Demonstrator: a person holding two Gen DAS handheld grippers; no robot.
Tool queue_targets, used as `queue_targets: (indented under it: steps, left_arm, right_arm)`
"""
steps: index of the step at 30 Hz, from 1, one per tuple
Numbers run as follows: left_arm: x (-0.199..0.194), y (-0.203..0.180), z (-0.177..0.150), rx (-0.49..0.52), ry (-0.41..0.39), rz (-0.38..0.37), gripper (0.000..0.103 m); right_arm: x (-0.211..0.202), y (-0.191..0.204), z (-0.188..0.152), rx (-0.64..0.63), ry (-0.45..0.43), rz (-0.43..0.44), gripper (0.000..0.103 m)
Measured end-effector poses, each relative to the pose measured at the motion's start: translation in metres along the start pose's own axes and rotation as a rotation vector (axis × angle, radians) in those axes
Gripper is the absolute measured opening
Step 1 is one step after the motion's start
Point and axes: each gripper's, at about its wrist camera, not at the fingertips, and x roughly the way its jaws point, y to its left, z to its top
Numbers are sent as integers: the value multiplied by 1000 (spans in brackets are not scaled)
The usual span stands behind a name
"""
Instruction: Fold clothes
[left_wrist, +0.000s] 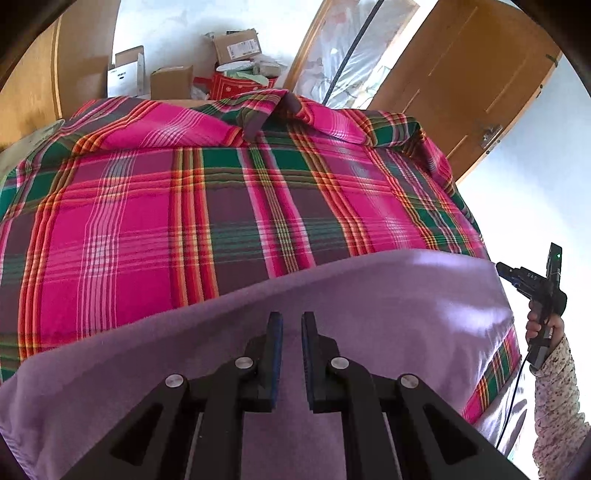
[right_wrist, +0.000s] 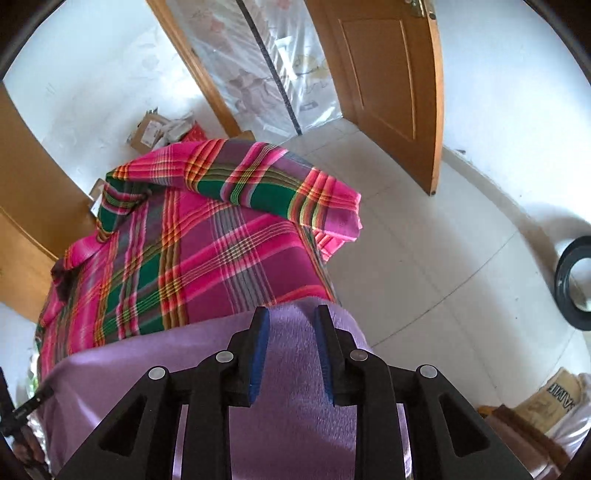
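My left gripper (left_wrist: 291, 325) hangs over the lilac garment (left_wrist: 369, 306), fingers parted by a narrow gap with nothing pinched between them. My right gripper (right_wrist: 291, 321) is over the same garment (right_wrist: 288, 369) near its right end, fingers set wider apart, also gripping nothing. In the left wrist view my right hand (left_wrist: 543, 325) shows off the bed's right edge, in a speckled sleeve (left_wrist: 557, 398).

The garment lies flat along the near edge of the bed, on the pink-green plaid cover (left_wrist: 184, 206). Its long axis runs left-right along that edge, and its far hem is a straight line across the cover. Can't tell which end is the collar.

The cover's far edge is flipped back on itself, with a loose corner (right_wrist: 332, 214) hanging past the far right corner.

Containers: cardboard boxes (left_wrist: 236, 48) are piled past the far edge, some open, contents too small to tell. Beside them a red bag (left_wrist: 229, 86) holds pale stuff. A black ring-shaped bin (right_wrist: 576, 284) sits on the tile floor (right_wrist: 424, 258), inside unclear.
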Motion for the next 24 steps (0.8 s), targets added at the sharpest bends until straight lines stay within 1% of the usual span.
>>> queue_targets:
  steps: [3, 4, 7, 11, 15, 20, 24]
  left_arm:
    - [1, 2, 0, -5, 4, 2, 10]
    - [1, 2, 0, -6, 5, 3, 10]
    - [-2, 5, 0, -18, -1, 2, 10]
    - [-17, 11, -3, -40, -30, -6, 10]
    - [-42, 23, -10, -71, -66, 2, 10]
    - [-74, 42, -28, -124, -111, 7, 10]
    - [-98, 55, -51, -152, -127, 15, 10]
  right_arm:
    - [7, 8, 3, -28, -6, -58, 27]
    - [9, 9, 3, -28, -6, -71, 29]
    - [9, 12, 2, -23, -12, -91, 30]
    - [-8, 19, -2, -27, -33, -78, 30]
    - [-26, 26, -6, -32, -54, -64, 30]
    - [-64, 59, -21, -104, -83, 12, 30]
    - [-90, 95, -47, -195, -81, 80, 30]
